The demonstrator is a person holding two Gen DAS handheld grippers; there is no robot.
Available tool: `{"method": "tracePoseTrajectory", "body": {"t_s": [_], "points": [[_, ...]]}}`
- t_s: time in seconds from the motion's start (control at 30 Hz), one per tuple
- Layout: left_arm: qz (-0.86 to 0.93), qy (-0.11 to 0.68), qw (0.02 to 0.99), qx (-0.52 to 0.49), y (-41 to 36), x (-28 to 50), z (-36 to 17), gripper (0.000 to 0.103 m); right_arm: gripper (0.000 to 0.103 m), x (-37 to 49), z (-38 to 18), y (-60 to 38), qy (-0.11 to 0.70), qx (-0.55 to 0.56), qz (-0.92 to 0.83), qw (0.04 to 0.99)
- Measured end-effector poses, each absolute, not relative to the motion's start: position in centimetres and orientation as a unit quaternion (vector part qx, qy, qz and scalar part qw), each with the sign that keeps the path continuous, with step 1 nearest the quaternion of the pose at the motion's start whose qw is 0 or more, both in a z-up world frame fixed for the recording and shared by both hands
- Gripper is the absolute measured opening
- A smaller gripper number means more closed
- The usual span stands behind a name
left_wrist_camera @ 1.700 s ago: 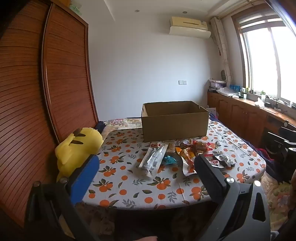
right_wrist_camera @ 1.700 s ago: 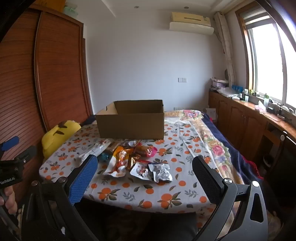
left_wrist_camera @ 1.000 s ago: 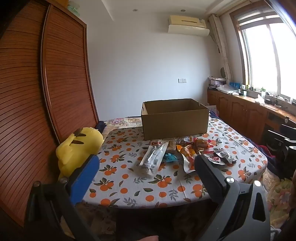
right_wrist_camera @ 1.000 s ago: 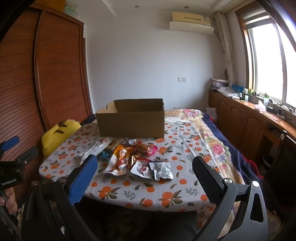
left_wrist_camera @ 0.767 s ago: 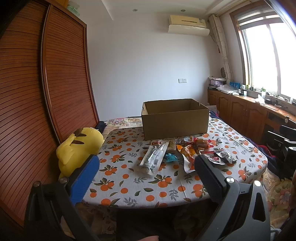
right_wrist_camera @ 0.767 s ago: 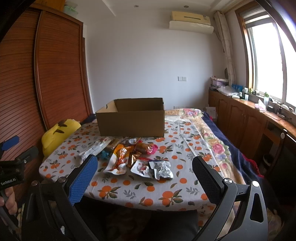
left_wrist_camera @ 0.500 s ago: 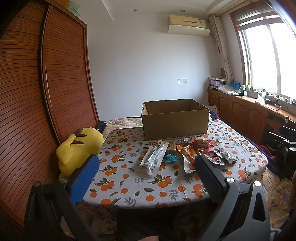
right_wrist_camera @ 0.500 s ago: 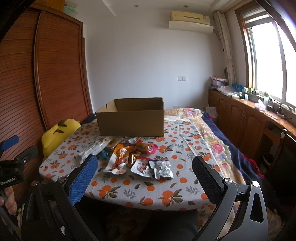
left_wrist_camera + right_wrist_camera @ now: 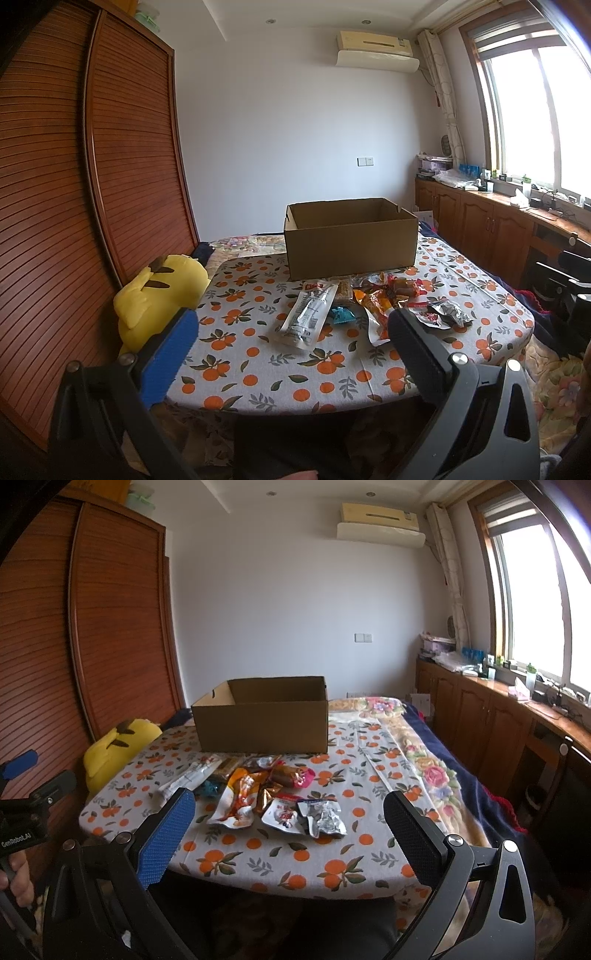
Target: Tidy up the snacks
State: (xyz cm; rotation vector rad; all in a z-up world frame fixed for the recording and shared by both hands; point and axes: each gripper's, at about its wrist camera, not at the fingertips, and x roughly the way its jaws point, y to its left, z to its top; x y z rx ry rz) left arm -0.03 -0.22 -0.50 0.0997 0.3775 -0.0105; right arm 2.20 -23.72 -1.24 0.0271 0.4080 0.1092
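— Snacks (image 9: 275, 794), where are they sitting?
— I'm seeing them lying in a loose heap on the tabletop (image 9: 332, 864), just in front of the cardboard box (image 9: 262, 714). A long clear packet (image 9: 308, 312) is lying at the heap's left edge, and a silver foil pack (image 9: 325, 818) at its near right.
— And the box?
— It's standing open at the top, behind the heap. A yellow plush toy (image 9: 159, 295) is leaning well to the left of the box.
— What are the fingers doing?
— I'm holding the left gripper (image 9: 291, 343) and the right gripper (image 9: 290, 825) short of the heap, both with fingers spread wide and gripping nothing. A hand (image 9: 16, 877) is holding the left gripper's handle.
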Motion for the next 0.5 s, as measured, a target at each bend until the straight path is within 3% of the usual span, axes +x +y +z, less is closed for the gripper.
{"method": "tracePoseTrajectory", "body": {"t_s": [0.5], "points": [[-0.005,0.187,0.981,0.05,-0.1,0.0,-0.44,0.103,0.103,2.24,-1.13,-23.7,0.203,0.015,0.055,0.978]]}}
